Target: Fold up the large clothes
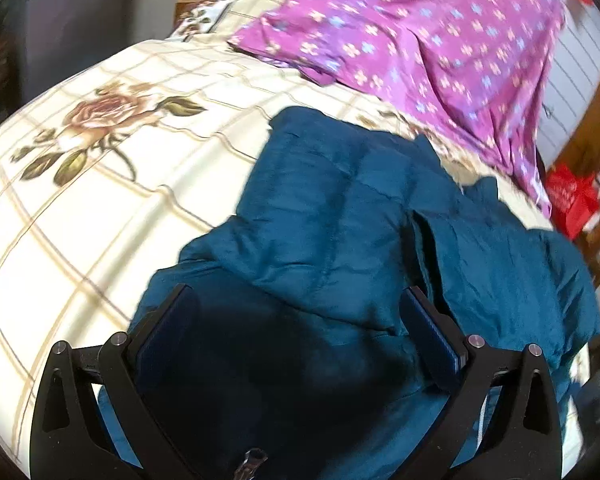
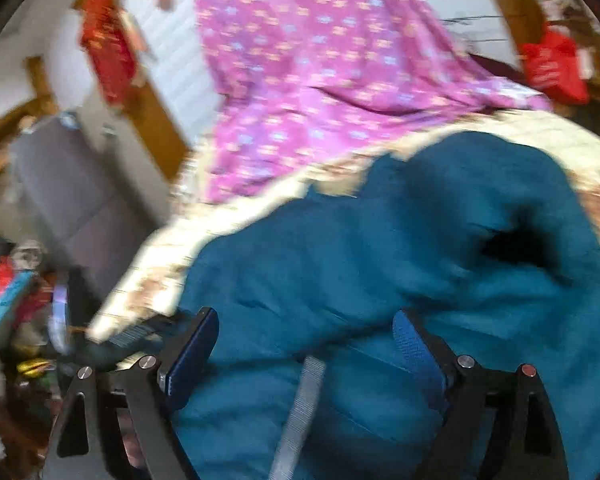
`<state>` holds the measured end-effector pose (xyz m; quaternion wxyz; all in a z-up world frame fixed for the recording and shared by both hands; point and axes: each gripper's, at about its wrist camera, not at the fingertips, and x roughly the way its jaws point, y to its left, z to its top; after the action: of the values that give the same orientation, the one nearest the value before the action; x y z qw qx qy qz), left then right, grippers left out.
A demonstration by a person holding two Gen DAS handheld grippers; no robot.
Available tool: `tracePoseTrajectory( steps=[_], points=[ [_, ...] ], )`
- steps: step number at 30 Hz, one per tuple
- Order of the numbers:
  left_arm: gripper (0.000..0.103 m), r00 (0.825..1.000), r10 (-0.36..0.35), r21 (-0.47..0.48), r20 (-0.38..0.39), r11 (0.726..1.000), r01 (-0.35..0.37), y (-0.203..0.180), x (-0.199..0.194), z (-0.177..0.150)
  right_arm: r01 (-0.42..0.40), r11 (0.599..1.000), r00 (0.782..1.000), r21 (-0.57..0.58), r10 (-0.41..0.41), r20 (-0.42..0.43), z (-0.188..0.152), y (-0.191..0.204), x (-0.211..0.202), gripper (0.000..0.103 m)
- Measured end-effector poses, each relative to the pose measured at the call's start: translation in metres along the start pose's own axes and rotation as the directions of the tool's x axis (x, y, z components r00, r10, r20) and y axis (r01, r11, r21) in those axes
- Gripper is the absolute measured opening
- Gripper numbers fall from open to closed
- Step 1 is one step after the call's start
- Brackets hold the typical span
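A teal padded jacket (image 1: 340,216) lies crumpled on the bed and also fills the right wrist view (image 2: 440,240). My left gripper (image 1: 298,300) is open, its jaws wide apart just above the jacket's near part; a zipper pull (image 1: 254,460) shows below it. My right gripper (image 2: 304,324) is open over the jacket's near edge, with a grey strap (image 2: 300,408) between its fingers. Neither gripper holds cloth. The right wrist view is blurred.
The bed has a cream checked sheet with rose print (image 1: 100,120). A purple flowered cloth (image 1: 420,40) lies at the far side, also in the right wrist view (image 2: 300,80). Red bags (image 1: 572,200) and clutter (image 2: 16,300) stand beside the bed. A grey cabinet (image 2: 68,184) stands left.
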<state>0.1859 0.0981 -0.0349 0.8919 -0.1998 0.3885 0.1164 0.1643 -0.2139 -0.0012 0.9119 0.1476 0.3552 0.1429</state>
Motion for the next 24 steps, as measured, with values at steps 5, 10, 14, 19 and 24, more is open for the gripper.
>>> tracePoseTrajectory(
  steps=[5, 10, 14, 19, 24],
  points=[
    [0.102, 0.982, -0.187, 0.024, -0.03, 0.982, 0.188, -0.017, -0.002, -0.005, 0.256, 0.962, 0.967, 0.091, -0.255, -0.024, -0.022, -0.049, -0.036, 0.087],
    [0.102, 0.93, -0.315, 0.078, -0.189, 0.939, 0.334, -0.049, 0.022, -0.02, 0.303, 0.94, 0.953, 0.156, -0.3, -0.045, -0.02, -0.089, -0.047, 0.087],
    [0.093, 0.898, -0.39, 0.063, -0.206, 0.91, 0.41, -0.058, 0.029, -0.02, 0.311, 0.935, 0.948, 0.167, -0.292, -0.129, -0.027, -0.106, -0.037, 0.088],
    [0.025, 0.86, -0.455, 0.029, -0.231, 0.88, 0.473, -0.061, 0.03, -0.021, 0.333, 0.94, 0.933, 0.072, -0.317, -0.169, -0.029, -0.096, -0.026, 0.091],
    [0.025, 0.861, -0.478, 0.073, -0.175, 0.865, 0.496, -0.065, 0.02, -0.014, 0.357, 0.933, 0.919, 0.03, -0.346, -0.192, -0.029, -0.09, -0.017, 0.094]
  ],
)
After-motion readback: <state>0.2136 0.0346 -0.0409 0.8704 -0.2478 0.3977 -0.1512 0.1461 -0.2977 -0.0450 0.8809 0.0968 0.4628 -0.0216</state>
